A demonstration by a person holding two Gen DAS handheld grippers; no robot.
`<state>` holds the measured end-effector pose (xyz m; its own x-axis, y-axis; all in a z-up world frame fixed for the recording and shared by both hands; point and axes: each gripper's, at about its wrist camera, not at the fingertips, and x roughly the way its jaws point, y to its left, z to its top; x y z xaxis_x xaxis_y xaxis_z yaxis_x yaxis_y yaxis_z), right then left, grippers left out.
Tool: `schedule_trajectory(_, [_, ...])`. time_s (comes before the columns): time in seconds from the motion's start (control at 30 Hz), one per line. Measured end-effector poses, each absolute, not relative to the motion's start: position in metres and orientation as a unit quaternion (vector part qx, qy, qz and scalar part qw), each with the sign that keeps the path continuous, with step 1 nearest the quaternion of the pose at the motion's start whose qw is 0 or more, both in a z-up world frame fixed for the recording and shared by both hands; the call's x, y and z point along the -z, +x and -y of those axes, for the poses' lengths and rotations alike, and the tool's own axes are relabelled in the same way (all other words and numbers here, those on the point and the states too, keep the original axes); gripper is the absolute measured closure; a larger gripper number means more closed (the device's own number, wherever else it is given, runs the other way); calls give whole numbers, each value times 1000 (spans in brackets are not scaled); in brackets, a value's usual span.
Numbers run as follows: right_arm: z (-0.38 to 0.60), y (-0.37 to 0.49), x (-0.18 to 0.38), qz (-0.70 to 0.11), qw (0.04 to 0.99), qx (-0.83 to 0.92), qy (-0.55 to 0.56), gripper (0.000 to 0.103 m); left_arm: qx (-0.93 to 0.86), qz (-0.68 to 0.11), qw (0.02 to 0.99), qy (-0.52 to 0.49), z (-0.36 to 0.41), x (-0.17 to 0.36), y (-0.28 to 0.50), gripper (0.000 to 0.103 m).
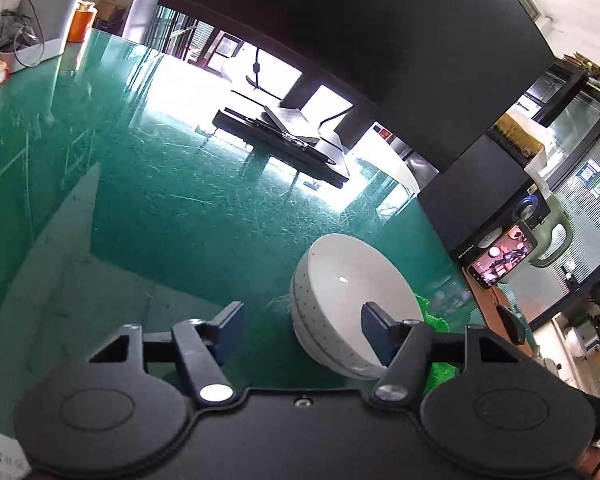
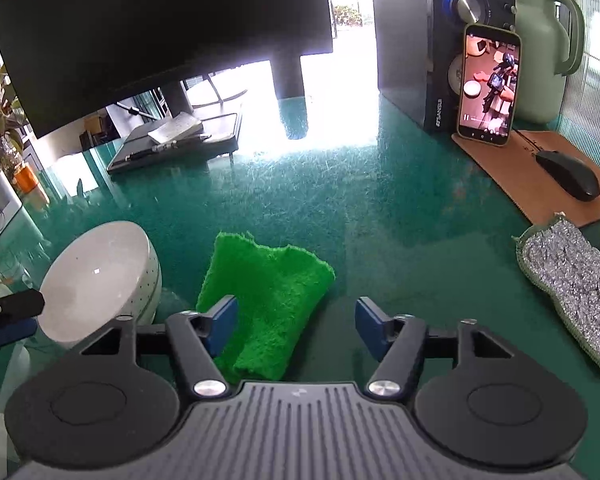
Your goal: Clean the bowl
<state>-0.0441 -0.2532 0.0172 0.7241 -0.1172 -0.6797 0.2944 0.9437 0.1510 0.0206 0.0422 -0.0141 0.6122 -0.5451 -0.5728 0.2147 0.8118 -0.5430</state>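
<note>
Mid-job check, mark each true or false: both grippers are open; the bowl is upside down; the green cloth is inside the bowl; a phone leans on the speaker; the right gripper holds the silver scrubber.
1. Both the left gripper and right gripper are open: true.
2. Bowl upside down: false, it is tilted on its side.
3. Green cloth in the bowl: false, it lies beside it.
4. Phone leans on the speaker: true.
5. Right gripper holds the scrubber: false, it is empty.

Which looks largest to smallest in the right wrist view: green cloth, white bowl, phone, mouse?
1. Green cloth and white bowl: look alike in size, so no ranking between them; both also lie near the camera.
2. Phone
3. Mouse
</note>
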Motion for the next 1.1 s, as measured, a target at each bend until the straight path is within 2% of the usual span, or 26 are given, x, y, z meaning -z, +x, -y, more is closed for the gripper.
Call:
schedule_trajectory(0.1, [257, -45, -19, -348, 922, 113, 128, 33, 219, -376, 875, -213, -39, 11, 22, 26])
schedule_trajectory(0.17, [259, -46, -18, -347, 923, 109, 127, 31, 228, -351, 888, -191, -35, 6, 16, 7])
schedule_trajectory(0.23, [260, -47, -16, -350, 924, 102, 116, 25, 241, -313, 905, -155, -32, -1, 7, 0])
schedule_trajectory(0.33, [257, -50, -17, -346, 928, 102, 100, 18, 261, -255, 928, -71, -21, -10, -11, 0])
schedule_trajectory(0.43, [257, -49, -16, -351, 926, 96, 102, 17, 265, -239, 933, -32, -15, -12, -20, 0])
schedule_trajectory(0.83, [253, -45, -15, -371, 917, 98, 109, 17, 212, -287, 934, -24, -6, -2, -17, 0])
schedule_trajectory(0.97, [251, -45, -15, -370, 917, 100, 107, 9, 213, -288, 933, -23, -3, -2, -16, 0])
schedule_trajectory(1.1, [250, -48, -18, -364, 920, 101, 102, 8, 216, -287, 933, -23, -2, -3, -17, 0])
